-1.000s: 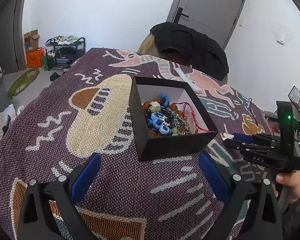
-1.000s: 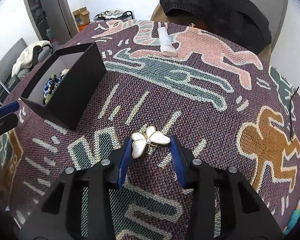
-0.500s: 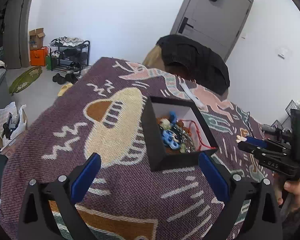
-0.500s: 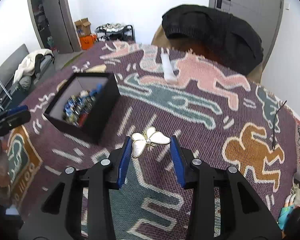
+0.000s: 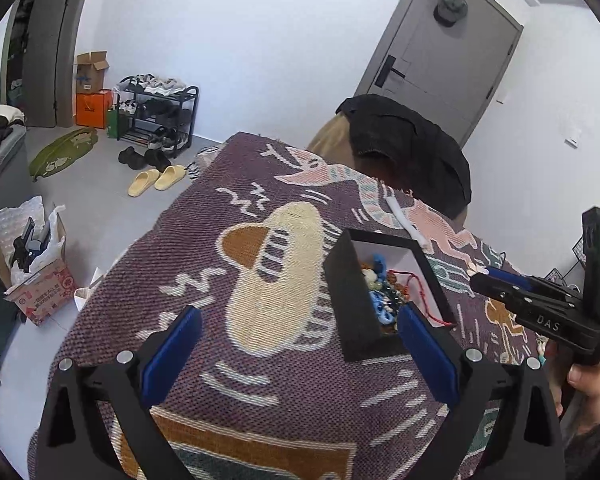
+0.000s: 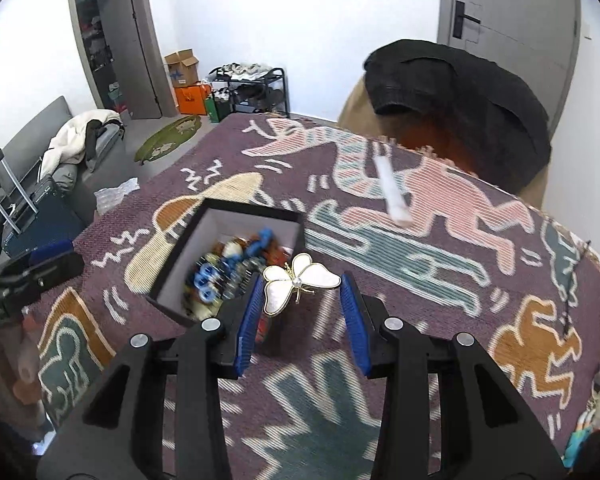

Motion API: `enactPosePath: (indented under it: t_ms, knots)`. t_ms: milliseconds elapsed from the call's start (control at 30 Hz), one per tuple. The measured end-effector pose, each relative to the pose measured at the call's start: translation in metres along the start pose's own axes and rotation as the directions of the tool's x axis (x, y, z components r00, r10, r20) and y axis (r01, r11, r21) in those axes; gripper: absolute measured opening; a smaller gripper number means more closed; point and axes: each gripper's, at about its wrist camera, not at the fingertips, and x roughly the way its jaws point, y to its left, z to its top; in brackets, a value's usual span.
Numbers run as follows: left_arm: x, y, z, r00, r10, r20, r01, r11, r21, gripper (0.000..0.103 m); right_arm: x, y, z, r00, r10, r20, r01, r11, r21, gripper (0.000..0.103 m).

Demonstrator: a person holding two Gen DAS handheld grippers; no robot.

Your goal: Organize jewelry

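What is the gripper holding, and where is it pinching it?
The right gripper holds a white butterfly brooch, pinched at its outer wing edges. The left gripper is open and holds nothing.

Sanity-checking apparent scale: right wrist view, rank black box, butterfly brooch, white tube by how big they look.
1. black box
2. and 3. unsure: butterfly brooch and white tube look similar; the brooch sits much nearer the camera.

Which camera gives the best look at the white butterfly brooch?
The right wrist view: the butterfly brooch sits large and sharp between the right gripper fingers, above the black box of jewelry. In the left wrist view only a pale sliver of it shows at that gripper's tip.
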Motion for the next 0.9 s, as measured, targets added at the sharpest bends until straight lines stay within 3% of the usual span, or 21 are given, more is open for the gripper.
enactPosePath:
  t_ms: [433, 467, 500, 567, 667, 900]
  knots:
    - [-0.003, 0.037, 0.000, 1.000, 0.017, -0.009, -0.017, 0.998, -0.059, 0.095, 0.042, 0.043, 0.005, 0.995, 0.042, -0.088, -0.045, 0.998, -0.039, 0.042]
    - [-0.003, 0.038, 0.000, 1.000, 0.018, -0.011, -0.018, 0.998, -0.059, 0.095, 0.043, 0.044, 0.004, 0.995, 0.027, -0.100, -0.031, 0.999, -0.039, 0.059]
    - [-0.003, 0.039, 0.000, 1.000, 0.018, -0.013, -0.019, 0.998, -0.059, 0.095, 0.044, 0.043, 0.004, 0.995, 0.006, -0.103, -0.010, 0.999, -0.037, 0.084]
    - [-0.002, 0.039, 0.001, 1.000, 0.016, -0.012, -0.017, 0.998, -0.059, 0.095, 0.034, 0.039, 0.005, 0.998, -0.022, -0.060, 0.021, 1.000, -0.020, 0.097]
    - [-0.003, 0.037, 0.001, 1.000, 0.009, -0.011, -0.009, 0.998, -0.057, 0.095, 0.019, 0.028, 0.008, 1.000, 0.013, -0.018, -0.012, 0.999, 0.029, 0.097]
    - [-0.009, 0.022, 0.006, 1.000, -0.012, 0.005, 0.012, 0.999, -0.035, 0.095, -0.021, 0.002, 0.002, 1.000, -0.017, 0.014, 0.015, 0.991, 0.135, 0.097]
